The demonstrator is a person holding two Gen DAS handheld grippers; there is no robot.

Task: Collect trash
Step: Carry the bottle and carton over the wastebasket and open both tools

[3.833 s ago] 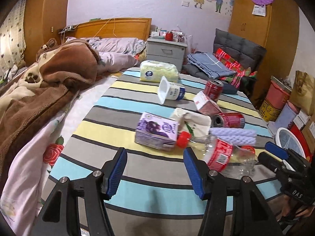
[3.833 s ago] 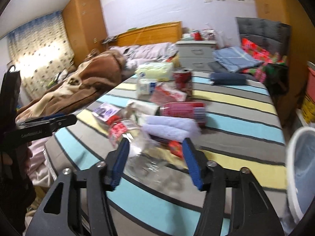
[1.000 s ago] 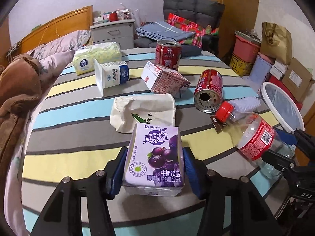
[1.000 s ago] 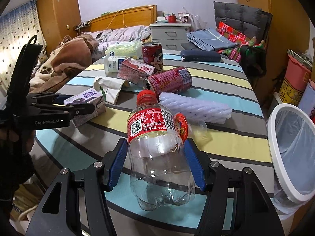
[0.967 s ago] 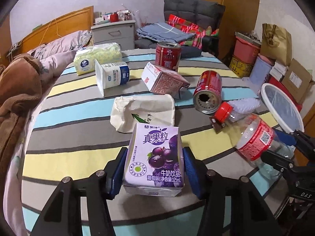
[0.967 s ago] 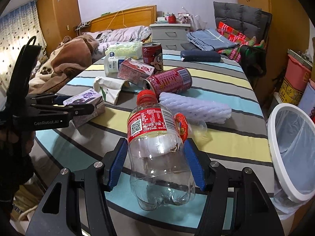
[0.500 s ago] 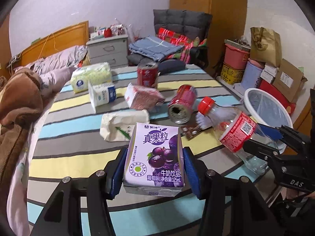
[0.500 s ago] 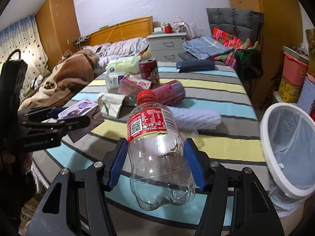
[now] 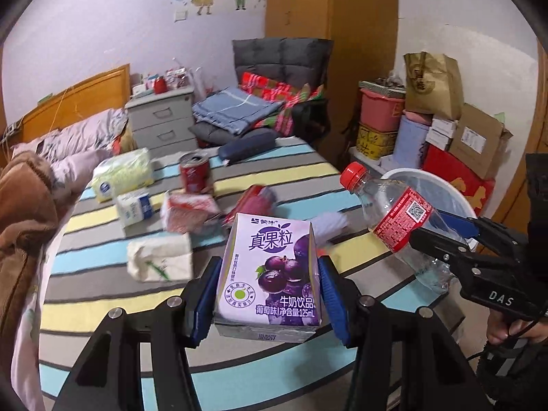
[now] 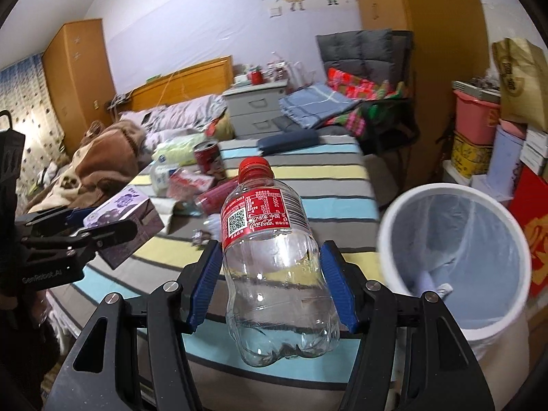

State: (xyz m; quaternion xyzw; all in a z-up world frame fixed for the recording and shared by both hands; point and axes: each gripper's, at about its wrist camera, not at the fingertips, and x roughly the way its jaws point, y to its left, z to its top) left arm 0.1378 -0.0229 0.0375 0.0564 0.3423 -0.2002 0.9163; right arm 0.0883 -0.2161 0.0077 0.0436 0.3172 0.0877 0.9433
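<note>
Lifted off table — carton [image 9: 270, 267], bottle [image 10: 274, 257]; cans blurred.

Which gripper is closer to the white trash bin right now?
Right. The right gripper, clamped on the plastic bottle, sits just beside the white trash bin. The left gripper, holding the purple carton, is farther off over the table.

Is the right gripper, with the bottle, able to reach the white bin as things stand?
Probably yes. The right gripper grips the plastic bottle, and the white bin stands open just to its right, nothing between them.
</note>
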